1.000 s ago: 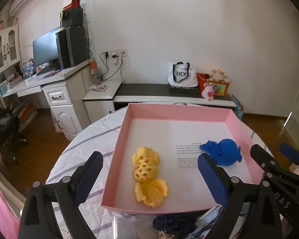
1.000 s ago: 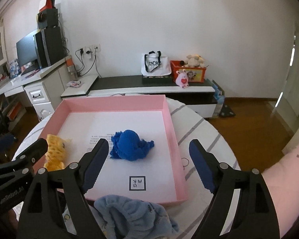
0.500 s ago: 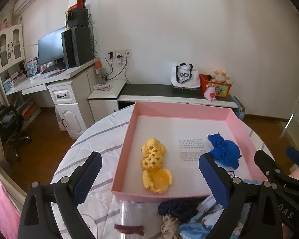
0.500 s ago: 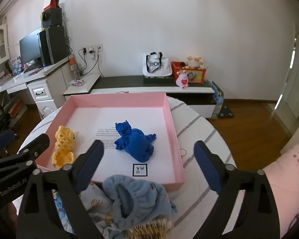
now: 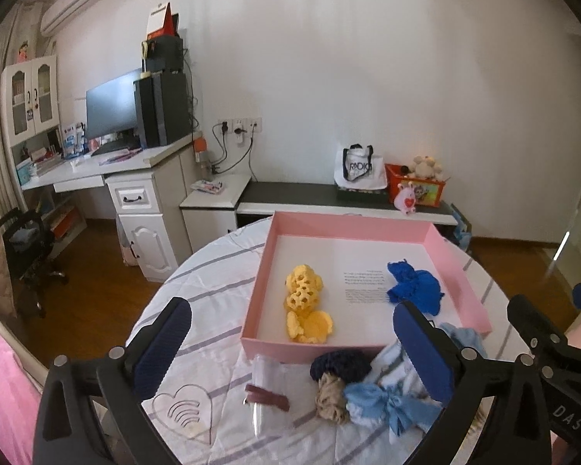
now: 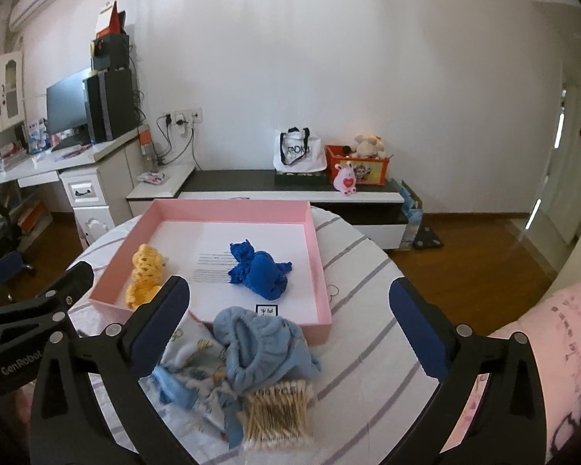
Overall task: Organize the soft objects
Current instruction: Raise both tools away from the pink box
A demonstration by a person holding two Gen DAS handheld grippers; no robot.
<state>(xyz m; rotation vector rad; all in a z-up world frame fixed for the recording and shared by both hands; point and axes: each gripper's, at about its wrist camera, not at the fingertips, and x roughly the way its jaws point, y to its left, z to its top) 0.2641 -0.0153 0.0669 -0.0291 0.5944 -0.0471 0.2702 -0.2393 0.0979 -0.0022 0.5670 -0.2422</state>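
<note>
1. Grippers: left gripper (image 5: 292,345) and right gripper (image 6: 289,323) both have jaws opening, fingers wide apart, nothing between the pads on either.
2. Tray: pink tray (image 5: 352,221) sits on the round striped table (image 5: 197,271). Already inside: yellow crochet piece (image 5: 304,302) toward its left, blue crochet piece (image 6: 260,269) nearer the middle-right. The two lie well apart.
3. Still outside, in a heap touching the tray's near wall: light blue knit hat (image 6: 263,343), printed cloth (image 6: 197,364), dark navy knit (image 5: 340,363), beige scrunchie-like bit (image 5: 331,403), blue bow (image 5: 391,407).
4. Also there: cotton swab pack (image 6: 279,414) on the heap's near side; clear plastic sleeve w/ brown strip (image 5: 266,397) beside it. Prob. not soft items.
5. Handling: all light, limp, squashy, no breakage risk. Knit stretches and snags, so loops may catch on pad edges.
6. Grab pts: hat looks best taken at its thick rolled brim, pinching a fold, not the thin crown. Cloth: bunch the middle so corners don't drag neighbours.
7. Risk: pieces overlap, so lifting one likely pulls another along.
</note>
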